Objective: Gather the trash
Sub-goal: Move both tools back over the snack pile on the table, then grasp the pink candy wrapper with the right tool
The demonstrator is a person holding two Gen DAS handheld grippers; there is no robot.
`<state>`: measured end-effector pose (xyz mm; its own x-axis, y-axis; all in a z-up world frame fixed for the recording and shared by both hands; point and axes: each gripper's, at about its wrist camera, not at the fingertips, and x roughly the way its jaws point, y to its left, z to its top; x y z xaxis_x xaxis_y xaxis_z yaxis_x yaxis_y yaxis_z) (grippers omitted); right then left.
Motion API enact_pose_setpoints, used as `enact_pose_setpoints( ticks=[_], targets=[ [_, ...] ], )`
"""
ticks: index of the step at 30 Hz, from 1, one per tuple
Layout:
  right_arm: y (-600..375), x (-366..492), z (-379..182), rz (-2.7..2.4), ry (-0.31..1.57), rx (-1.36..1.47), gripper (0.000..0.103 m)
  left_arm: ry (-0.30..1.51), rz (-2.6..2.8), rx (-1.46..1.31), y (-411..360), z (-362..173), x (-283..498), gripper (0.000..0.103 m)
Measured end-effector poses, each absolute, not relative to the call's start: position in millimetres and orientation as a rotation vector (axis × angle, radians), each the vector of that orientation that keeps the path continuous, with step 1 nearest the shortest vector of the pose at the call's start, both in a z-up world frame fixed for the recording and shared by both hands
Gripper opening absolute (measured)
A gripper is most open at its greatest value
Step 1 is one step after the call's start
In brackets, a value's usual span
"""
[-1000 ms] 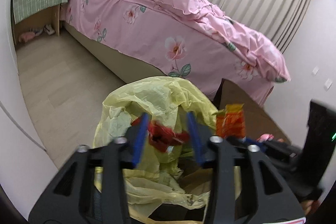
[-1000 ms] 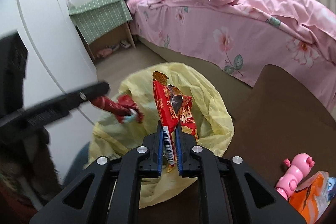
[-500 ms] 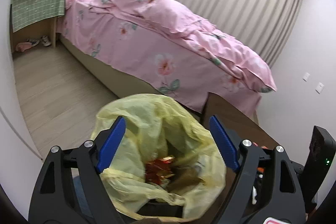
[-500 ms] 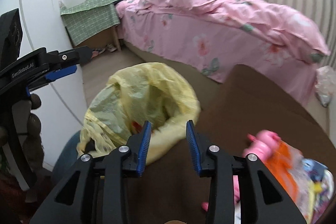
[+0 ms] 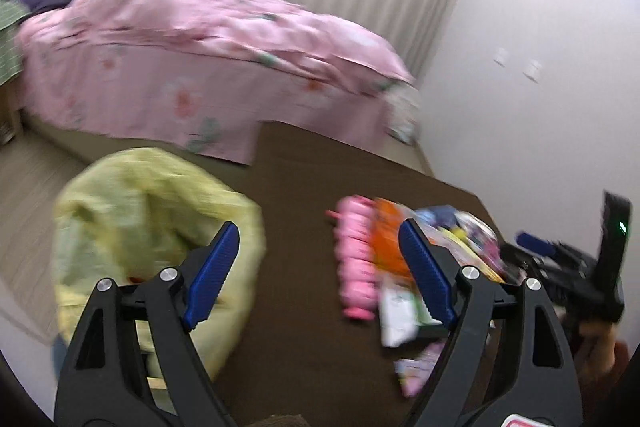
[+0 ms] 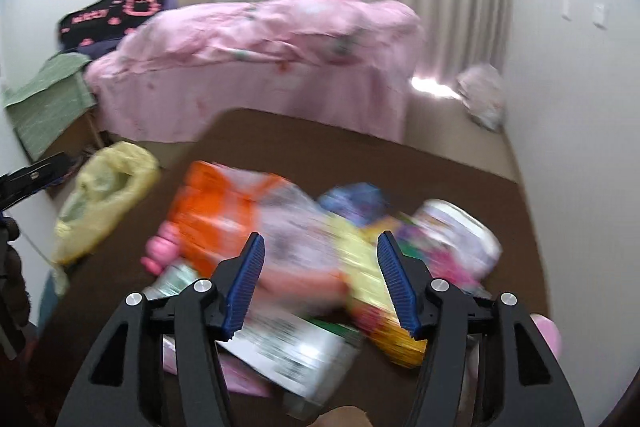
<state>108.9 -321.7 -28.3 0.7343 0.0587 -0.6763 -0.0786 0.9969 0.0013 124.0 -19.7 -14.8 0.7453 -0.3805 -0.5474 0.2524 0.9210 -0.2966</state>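
A yellow trash bag (image 5: 152,227) stands open at the left edge of a dark brown table (image 5: 304,195); it also shows in the right wrist view (image 6: 108,195). My left gripper (image 5: 320,267) is open and empty, between the bag and a blurred pile of wrappers (image 5: 432,259). My right gripper (image 6: 320,279) is open and empty, above the same pile of colourful wrappers (image 6: 320,247), with an orange packet (image 6: 216,211) and a pink toy (image 6: 160,251) at its left. Both views are motion-blurred.
A bed with a pink floral quilt (image 5: 200,67) stands behind the table. A green-covered nightstand (image 6: 48,103) stands at the far left. A plastic bag (image 6: 480,95) lies on the floor by the curtain. White walls close in on the right.
Both grippers opened and dropped their red wrappers into the yellow bag, then swung right from the bag toward the pile of wrappers on the table.
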Motion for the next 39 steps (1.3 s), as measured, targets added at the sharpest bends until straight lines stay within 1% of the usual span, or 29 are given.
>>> enact_pose_setpoints(
  ticks=[1, 2, 3, 8, 13, 17, 21, 24, 27, 28, 29, 30, 32, 33, 36, 39],
  targets=[
    [-335, 106, -31, 0.056, 0.745, -0.028, 0.056, 0.649, -0.405, -0.199, -33, -17, 125, 0.079],
    [-346, 106, -33, 0.04, 0.752, -0.025, 0.056, 0.658, -0.46, -0.193, -44, -19, 126, 0.083],
    [-356, 105, -36, 0.033, 0.761, -0.019, 0.055, 0.673, -0.503, -0.187, -53, -22, 128, 0.085],
    [-379, 97, -46, 0.07, 0.773, 0.026, 0.055, 0.754, -0.578, -0.084, -97, -39, 126, 0.085],
    [-346, 81, -55, 0.207, 0.758, -0.001, 0.055, 0.796, -0.601, -0.007, -112, -54, 124, 0.085],
    [-313, 58, -60, 0.338, 0.74, -0.009, 0.055, 0.81, -0.562, -0.033, -97, -58, 121, 0.085],
    [-257, 42, -69, 0.525, 0.752, -0.168, 0.055, 0.794, -0.491, -0.075, -67, -52, 122, 0.085],
    [-229, 47, -81, 0.6, 0.777, -0.261, 0.054, 0.785, -0.462, -0.115, -47, -49, 121, 0.085],
    [-211, 62, -98, 0.633, 0.84, -0.313, 0.054, 0.788, -0.48, -0.122, -41, -48, 122, 0.085],
    [-207, 66, -104, 0.615, 0.855, -0.334, 0.052, 0.789, -0.506, -0.12, -41, -47, 122, 0.085],
    [-210, 69, -102, 0.628, 0.846, -0.288, 0.047, 0.789, -0.538, -0.115, -44, -47, 122, 0.085],
    [-213, 72, -103, 0.63, 0.866, -0.252, 0.029, 0.791, -0.58, -0.103, -48, -47, 121, 0.085],
    [-223, 73, -104, 0.63, 0.896, -0.16, 0.017, 0.798, -0.634, -0.07, -60, -48, 121, 0.085],
    [-225, 68, -104, 0.633, 0.902, -0.153, 0.014, 0.804, -0.663, -0.051, -67, -49, 120, 0.085],
    [-234, 41, -105, 0.577, 0.896, -0.193, 0.014, 0.825, -0.77, 0.002, -94, -52, 122, 0.085],
    [-262, 21, -106, 0.512, 0.931, -0.113, 0.014, 0.821, -0.845, 0.077, -126, -55, 127, 0.085]
  ],
)
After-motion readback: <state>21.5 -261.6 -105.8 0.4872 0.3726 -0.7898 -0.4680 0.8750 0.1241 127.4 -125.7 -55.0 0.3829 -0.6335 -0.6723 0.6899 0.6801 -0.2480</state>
